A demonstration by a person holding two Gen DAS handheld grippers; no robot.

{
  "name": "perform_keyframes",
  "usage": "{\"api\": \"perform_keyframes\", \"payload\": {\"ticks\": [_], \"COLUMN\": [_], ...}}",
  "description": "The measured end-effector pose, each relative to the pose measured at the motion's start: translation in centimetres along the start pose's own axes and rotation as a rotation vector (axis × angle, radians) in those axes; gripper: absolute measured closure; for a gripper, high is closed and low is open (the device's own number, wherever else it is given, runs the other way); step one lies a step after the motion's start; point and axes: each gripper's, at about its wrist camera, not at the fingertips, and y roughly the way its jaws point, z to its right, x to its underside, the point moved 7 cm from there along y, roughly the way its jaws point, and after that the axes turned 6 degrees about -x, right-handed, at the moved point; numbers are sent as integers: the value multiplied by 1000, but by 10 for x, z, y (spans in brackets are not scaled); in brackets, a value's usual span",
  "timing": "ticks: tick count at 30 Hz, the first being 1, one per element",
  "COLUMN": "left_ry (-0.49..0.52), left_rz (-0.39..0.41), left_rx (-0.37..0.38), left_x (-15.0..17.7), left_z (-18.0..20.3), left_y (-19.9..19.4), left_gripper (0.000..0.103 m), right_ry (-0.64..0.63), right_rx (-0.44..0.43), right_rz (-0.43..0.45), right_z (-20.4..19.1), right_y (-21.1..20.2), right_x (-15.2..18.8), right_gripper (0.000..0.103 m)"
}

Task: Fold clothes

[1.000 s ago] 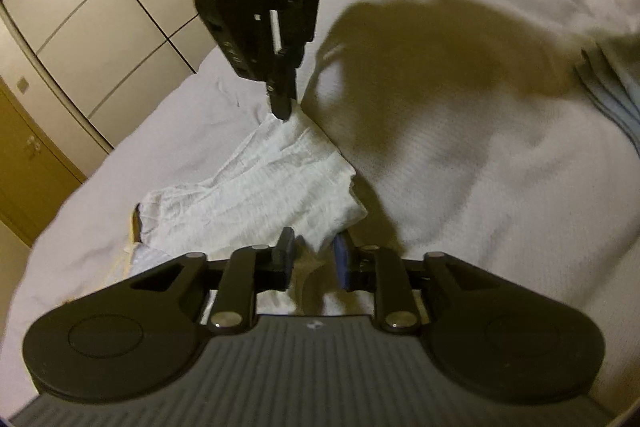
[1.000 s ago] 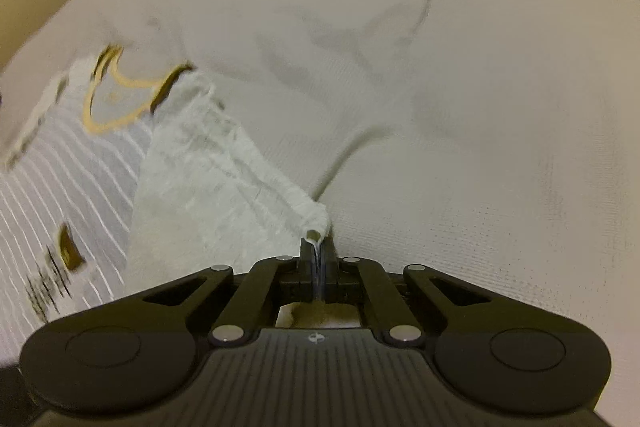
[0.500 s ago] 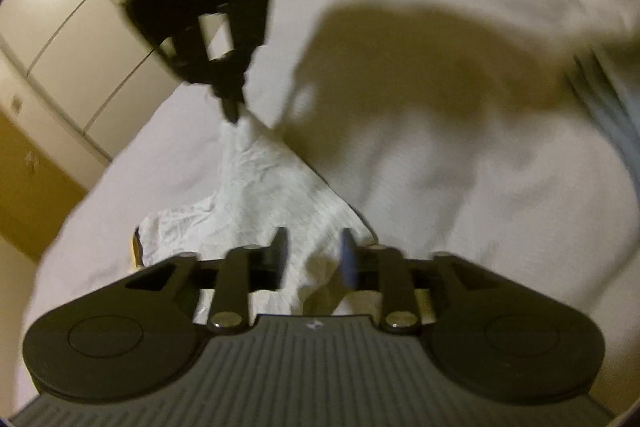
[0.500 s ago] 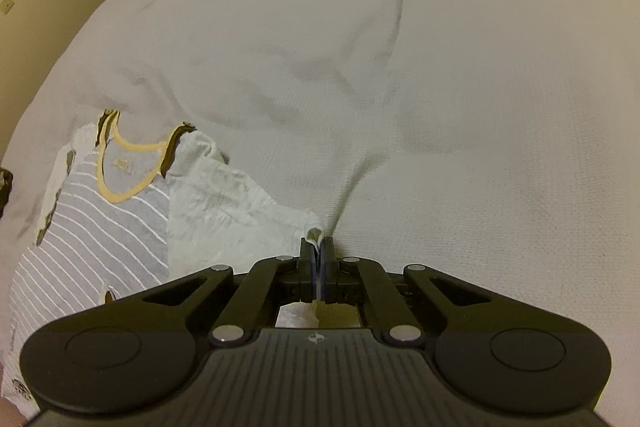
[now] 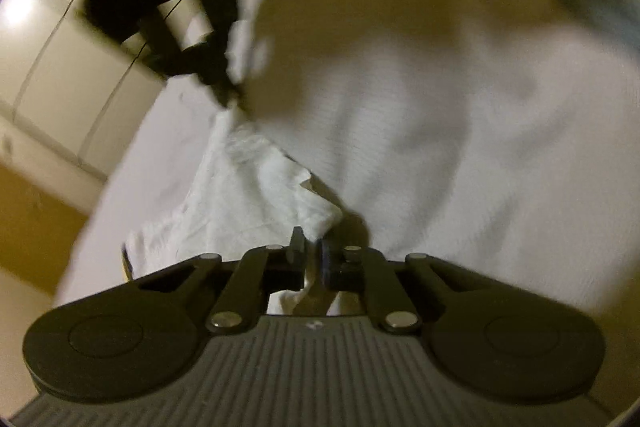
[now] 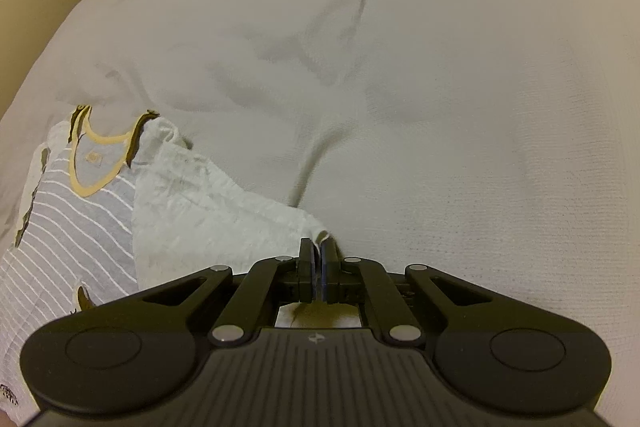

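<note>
Right wrist view, nearest first: the right gripper [image 6: 315,259] is pinched shut on a corner of the shirt [image 6: 208,199], a striped garment with a yellow neckline lying on the bed [image 6: 460,99], one side turned over to show its pale inside. In the left wrist view the left gripper [image 5: 310,251] has its jaws nearly together around the shirt's near edge; I judge it gripping, though blur leaves some doubt. Beyond, the right gripper hangs over the far corner. The fold looks about half made: one flap is over, the rest unfolded. A second ago the left jaws stood wider apart, and the right gripper sat closer to the neckline.
</note>
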Motion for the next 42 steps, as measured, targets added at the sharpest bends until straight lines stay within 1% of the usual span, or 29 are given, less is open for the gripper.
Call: {"api": "perform_keyframes", "payload": {"ticks": [1, 3, 4, 7, 8, 10, 12, 14, 15, 16, 17, 18, 19, 20, 23, 25, 29, 31, 33, 35, 36, 38, 40, 42], "left_ry": [-84, -293, -413, -772, -860, -1064, -1252, -1434, -1519, -1593, -1660, -1704, -1734, -1759, -1793, -1824, -1885, -1886, -1876, -1850, -1838, -1818, -1802, -1794], "left_rz": [17, 34, 23, -65, -93, -137, -157, -176, -187, -203, -219, -230, -240, -249, -270, -286, -316, -336, -364, -377, -383, -384, -376, -370], "left_rx": [24, 81, 107, 165, 169, 211, 250, 271, 277, 281, 282, 279, 280, 279, 285, 290, 293, 296, 319, 326, 330, 333, 337, 348], "left_x": [-3, -6, -3, 15, 23, 42, 59, 77, 85, 94, 103, 111, 117, 121, 130, 137, 154, 163, 168, 170, 171, 173, 174, 173], "left_z": [-8, -30, -42, -75, -84, -99, -114, -125, -129, -133, -138, -143, -144, -145, -143, -140, -138, -137, -135, -135, -134, -136, -137, -138], "left_y": [-9, -22, -24, -20, -18, -15, -11, -10, -9, -6, -5, -6, -6, -7, -11, -13, -13, -9, -3, -6, -8, -10, -13, -8], "left_gripper": [99, 99, 99, 99, 99, 99, 99, 98, 98, 98, 98, 98, 98, 98, 98, 98, 98, 98, 98, 98, 98, 98, 97, 88], "right_ry": [-4, -9, -10, -25, -39, -61, -80, -96, -117, -138, -153, -147, -141, -136, -127, -133, -151, -159, -182, -206, -215, -209, -249, -354], "right_rx": [1, 2, 1, -14, -31, -74, -124, -194, -243, -290, -321, -323, -325, -323, -272, -215, -141, -131, -120, -93, -79, -59, -56, -64], "right_rz": [0, -1, -2, -4, -4, -2, -1, -1, -2, -3, 0, 8, 15, 23, 47, 25, -42, -79, -122, -125, -122, -67, -22, 5], "right_z": [-1, -6, -9, -31, -42, -66, -92, -118, -133, -148, -157, -162, -166, -169, -159, -145, -120, -115, -114, -116, -117, -118, -123, -133], "right_y": [-2, -5, -7, -11, -10, -6, -1, 9, 15, 21, 26, 30, 34, 37, 40, 46, 56, 60, 66, 71, 73, 72, 75, 77], "right_x": [-2, -7, -10, -22, -26, -34, -42, -50, -53, -55, -56, -58, -61, -62, -63, -55, -26, -6, 14, 24, 27, 19, 8, -7], "right_gripper": [101, 101, 101, 101, 101, 101, 101, 101, 101, 98, 90, 81, 58, 53, 54, 54, 54, 54, 54, 54, 54, 54, 54, 54]}}
